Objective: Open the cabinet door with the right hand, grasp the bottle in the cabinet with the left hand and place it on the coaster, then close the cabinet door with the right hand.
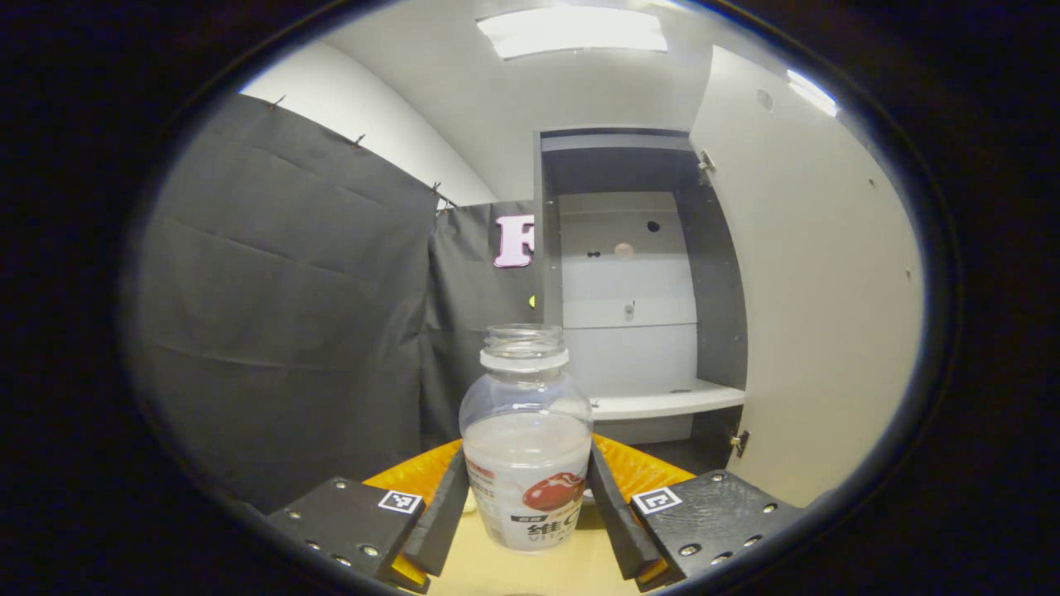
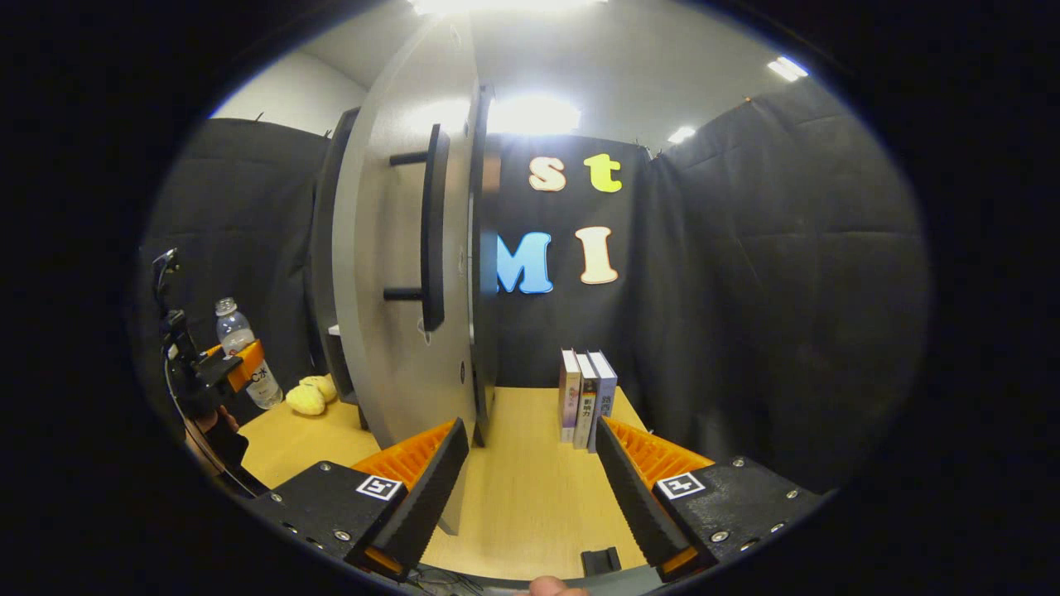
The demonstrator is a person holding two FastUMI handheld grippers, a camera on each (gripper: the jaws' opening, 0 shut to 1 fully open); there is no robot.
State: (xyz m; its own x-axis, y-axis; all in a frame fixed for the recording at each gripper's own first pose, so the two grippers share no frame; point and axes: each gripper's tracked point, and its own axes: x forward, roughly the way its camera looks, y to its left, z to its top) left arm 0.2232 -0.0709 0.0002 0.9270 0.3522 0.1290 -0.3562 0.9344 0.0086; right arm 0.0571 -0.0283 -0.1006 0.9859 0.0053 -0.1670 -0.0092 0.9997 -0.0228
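Left gripper view: tall grey cabinet (image 1: 629,273) standing open, pale door (image 1: 820,273) swung out to the right, white shelf (image 1: 667,401) inside bare. Black cloth wall (image 1: 281,314) to the left. Light wooden tabletop (image 1: 497,571) below. Left gripper (image 1: 527,505) clamped on clear plastic capless bottle with red-and-white label (image 1: 527,447), both black finger pads pressed against its sides, bottle upright, out in front of the cabinet.

Right gripper view: same grey door (image 2: 397,273) seen edge-on, long black bar handle (image 2: 432,228) on its face. Right gripper (image 2: 526,488) spread wide, gripping nothing, left finger close beside the door's lower edge. Three upright books (image 2: 586,397) further back on the table. Yellow soft toy (image 2: 310,396) lying near the cabinet base. Bottle at far left, held off the table by the other gripper.
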